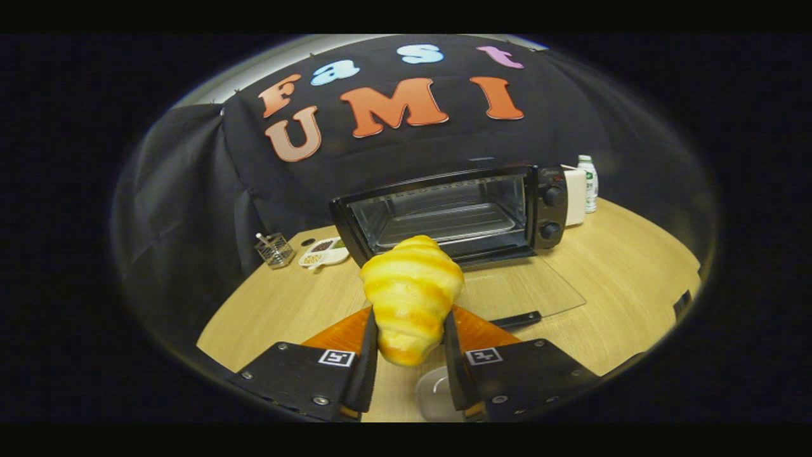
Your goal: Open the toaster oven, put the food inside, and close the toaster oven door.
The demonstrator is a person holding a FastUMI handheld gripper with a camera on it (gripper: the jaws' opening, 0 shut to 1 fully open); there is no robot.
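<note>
Golden croissant [411, 293] clamped in gripper [410, 349], facing open toaster oven [453, 212].

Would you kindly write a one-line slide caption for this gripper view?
Gripper shut on a croissant, just ahead of the open toaster oven with its glass door folded down.

Rides the tongs [409, 355] — faces the oven [453, 212].
</note>
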